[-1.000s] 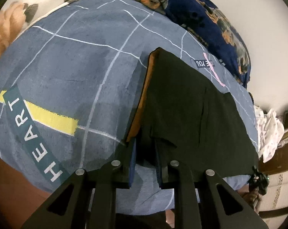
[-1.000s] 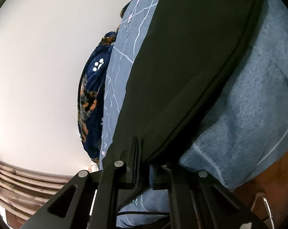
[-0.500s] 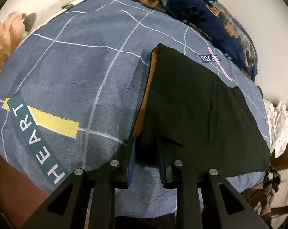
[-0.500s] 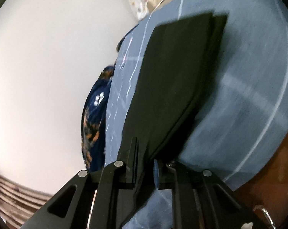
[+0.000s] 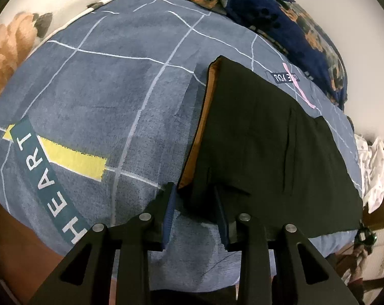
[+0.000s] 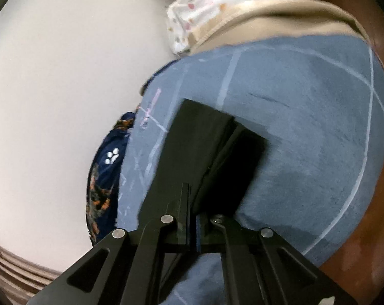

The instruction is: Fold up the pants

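Observation:
Black pants (image 5: 255,139) lie folded flat on the blue bedsheet (image 5: 103,89), with an orange lining showing along their left edge. My left gripper (image 5: 195,212) points down at their near corner. Its jaws are opening, the corner sits between the blue pads (image 5: 168,211), and a gap shows beside the cloth. In the right wrist view the pants (image 6: 204,152) stretch away as a dark slab on the sheet (image 6: 306,139). My right gripper (image 6: 193,211) is shut at their near end, and I see no cloth pinched between its pads.
A navy dog-print blanket (image 5: 281,17) is bunched along the far side by the white wall (image 6: 52,89). A floral cloth (image 5: 3,50) lies at the far left. A white spotted garment (image 5: 375,167) sits off the right edge. The brown bed frame (image 6: 357,228) borders the sheet.
The right gripper let go of the pants, drew back from them and closed. The left gripper's jaws spread wider around the pants' corner while staying in place.

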